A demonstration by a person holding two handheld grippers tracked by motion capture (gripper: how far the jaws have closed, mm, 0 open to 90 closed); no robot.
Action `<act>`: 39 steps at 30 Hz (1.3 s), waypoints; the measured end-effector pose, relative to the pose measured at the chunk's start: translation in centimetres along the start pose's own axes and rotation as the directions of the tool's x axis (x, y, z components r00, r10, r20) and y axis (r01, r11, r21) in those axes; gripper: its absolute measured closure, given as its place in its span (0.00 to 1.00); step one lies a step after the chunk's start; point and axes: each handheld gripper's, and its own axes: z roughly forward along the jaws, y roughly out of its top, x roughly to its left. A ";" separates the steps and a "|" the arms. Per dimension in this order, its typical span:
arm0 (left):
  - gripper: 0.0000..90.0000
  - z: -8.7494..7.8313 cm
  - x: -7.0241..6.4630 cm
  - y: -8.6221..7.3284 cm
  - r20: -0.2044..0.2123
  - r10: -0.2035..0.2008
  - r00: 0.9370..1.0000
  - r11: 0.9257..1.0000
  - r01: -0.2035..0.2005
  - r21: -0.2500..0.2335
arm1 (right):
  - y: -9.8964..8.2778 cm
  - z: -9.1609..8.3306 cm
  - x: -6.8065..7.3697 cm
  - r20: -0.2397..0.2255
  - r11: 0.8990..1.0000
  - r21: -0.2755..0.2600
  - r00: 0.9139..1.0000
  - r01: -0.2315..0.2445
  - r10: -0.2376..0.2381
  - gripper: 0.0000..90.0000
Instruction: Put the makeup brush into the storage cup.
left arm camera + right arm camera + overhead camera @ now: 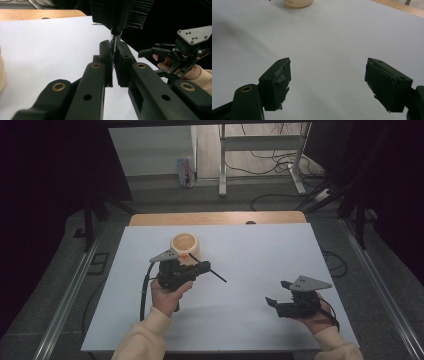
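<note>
A cream cup point(184, 247) stands upright on the white sheet point(260, 250), its mouth facing up. Just in front of it, my left gripper point(206, 266) is shut on a thin black brush-like tool point(216, 275) that pokes out to the right. In the left gripper view the jaws pinch the tool's narrow neck point(114, 42), and its black ribbed head point(120, 11) rises above them. The cup's edge point(2, 72) shows at the left. My right gripper point(276, 292) hovers low at the right, open and holding nothing. Its pads point(277, 80) stand wide apart over bare sheet, with the cup point(298, 2) far ahead.
The white sheet covers a wooden table whose far edge point(215, 218) shows beyond it. Metal rails point(70, 290) run along both sides. On the floor behind are cables and a white frame point(260, 150). My right gripper point(151, 62) and its hand appear in the left gripper view.
</note>
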 end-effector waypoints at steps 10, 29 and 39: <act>0.95 -0.5 0.3 0.8 -0.014 0.008 1.000 1.000 -0.008 -0.010 | -0.1 0.0 -0.2 0.012 1.000 0.010 1.000 0.000 0.000 0.23; 0.95 -2.1 1.4 2.7 -0.035 0.000 0.999 0.999 -0.001 -0.044 | -0.3 0.1 -0.2 0.037 0.999 0.033 0.999 0.010 -0.011 0.23; 0.95 -3.5 2.3 4.0 -0.072 0.004 0.997 0.998 -0.009 -0.060 | -0.3 0.3 0.0 0.045 0.999 0.048 0.999 0.016 -0.018 0.23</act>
